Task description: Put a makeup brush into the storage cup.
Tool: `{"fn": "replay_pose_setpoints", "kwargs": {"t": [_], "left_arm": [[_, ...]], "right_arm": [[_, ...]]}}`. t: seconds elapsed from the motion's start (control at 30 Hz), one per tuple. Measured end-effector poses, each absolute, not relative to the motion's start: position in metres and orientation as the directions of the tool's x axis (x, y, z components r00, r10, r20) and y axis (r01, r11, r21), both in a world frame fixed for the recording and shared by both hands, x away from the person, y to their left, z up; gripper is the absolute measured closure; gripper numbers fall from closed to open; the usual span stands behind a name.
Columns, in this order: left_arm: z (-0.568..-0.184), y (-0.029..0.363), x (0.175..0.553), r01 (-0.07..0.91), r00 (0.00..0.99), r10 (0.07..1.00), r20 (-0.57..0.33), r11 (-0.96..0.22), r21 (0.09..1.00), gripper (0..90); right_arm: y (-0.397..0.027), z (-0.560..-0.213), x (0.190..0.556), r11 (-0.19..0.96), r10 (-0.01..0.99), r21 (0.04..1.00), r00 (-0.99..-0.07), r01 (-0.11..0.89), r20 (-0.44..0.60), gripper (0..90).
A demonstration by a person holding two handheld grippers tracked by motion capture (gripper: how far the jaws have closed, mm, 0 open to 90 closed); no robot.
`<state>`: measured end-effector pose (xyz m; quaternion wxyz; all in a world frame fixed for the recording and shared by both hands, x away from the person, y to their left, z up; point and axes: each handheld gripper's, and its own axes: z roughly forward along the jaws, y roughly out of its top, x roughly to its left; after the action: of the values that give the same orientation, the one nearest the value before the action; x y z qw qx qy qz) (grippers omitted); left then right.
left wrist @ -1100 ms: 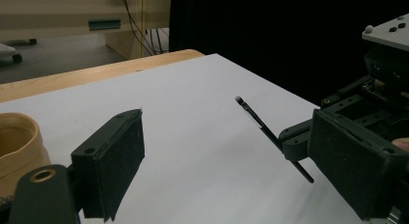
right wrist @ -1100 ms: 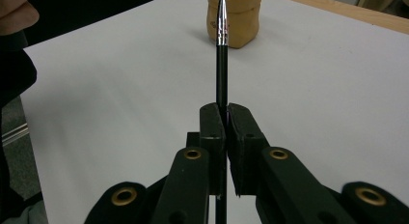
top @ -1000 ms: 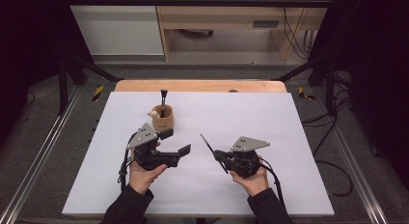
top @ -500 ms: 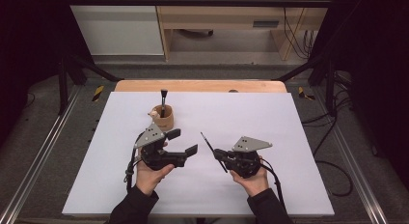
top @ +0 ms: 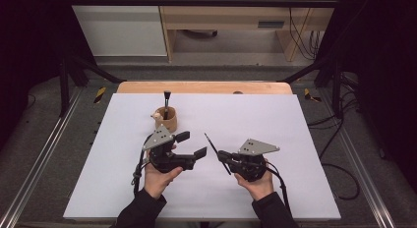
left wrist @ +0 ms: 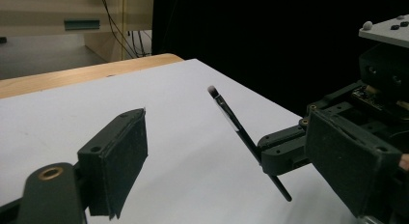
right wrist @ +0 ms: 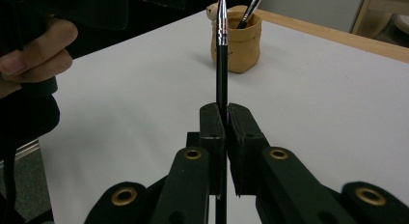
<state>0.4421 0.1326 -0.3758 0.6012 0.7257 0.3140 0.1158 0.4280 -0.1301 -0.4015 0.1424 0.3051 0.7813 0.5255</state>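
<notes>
My right gripper [top: 223,156] is shut on a thin black brush [top: 214,148], which slants up and away with its pale tip toward the back of the table. In the right gripper view the pads [right wrist: 212,125] clamp the brush's shaft [right wrist: 221,64] upright. My left gripper [top: 192,144] stands open just left of the brush, jaws pointing right at it, nothing between them. From the left gripper view, the brush [left wrist: 236,127] and the right gripper's jaws [left wrist: 284,154] lie beyond my spread pads [left wrist: 118,161]. A tan wooden cup [top: 166,121] behind the left hand holds another brush [top: 167,101].
A white sheet [top: 295,139] covers the table, with a wooden edge [top: 206,87] at the back. Metal rails and cables run along the floor on both sides. The cup [right wrist: 236,40] stands ahead of the right gripper, with the left hand [right wrist: 34,60] near it.
The left gripper has shifted a little to the right, closer to the brush. The right gripper and its brush have stayed still.
</notes>
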Motion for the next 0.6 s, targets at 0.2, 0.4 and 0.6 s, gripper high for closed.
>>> {"fn": "replay_pose_setpoints", "kwargs": {"t": [0.2, 0.4, 0.6], "left_arm": [[-0.377, 0.128, 0.444, 0.322, 0.777, 0.590, -0.217, -0.076, 0.944, 15.3], [-0.378, 0.124, 0.444, 0.325, 0.780, 0.585, -0.224, -0.073, 0.943, 16.8], [-0.378, 0.121, 0.445, 0.328, 0.781, 0.579, -0.234, -0.062, 0.943, 17.8]], "right_arm": [[-0.130, -0.401, 0.428, 0.262, 0.623, 0.911, -0.777, 0.320, 0.094, 85.7], [-0.130, -0.401, 0.427, 0.255, 0.622, 0.914, -0.777, 0.317, 0.096, 85.8], [-0.129, -0.400, 0.426, 0.253, 0.616, 0.915, -0.782, 0.314, 0.098, 85.8]]}}
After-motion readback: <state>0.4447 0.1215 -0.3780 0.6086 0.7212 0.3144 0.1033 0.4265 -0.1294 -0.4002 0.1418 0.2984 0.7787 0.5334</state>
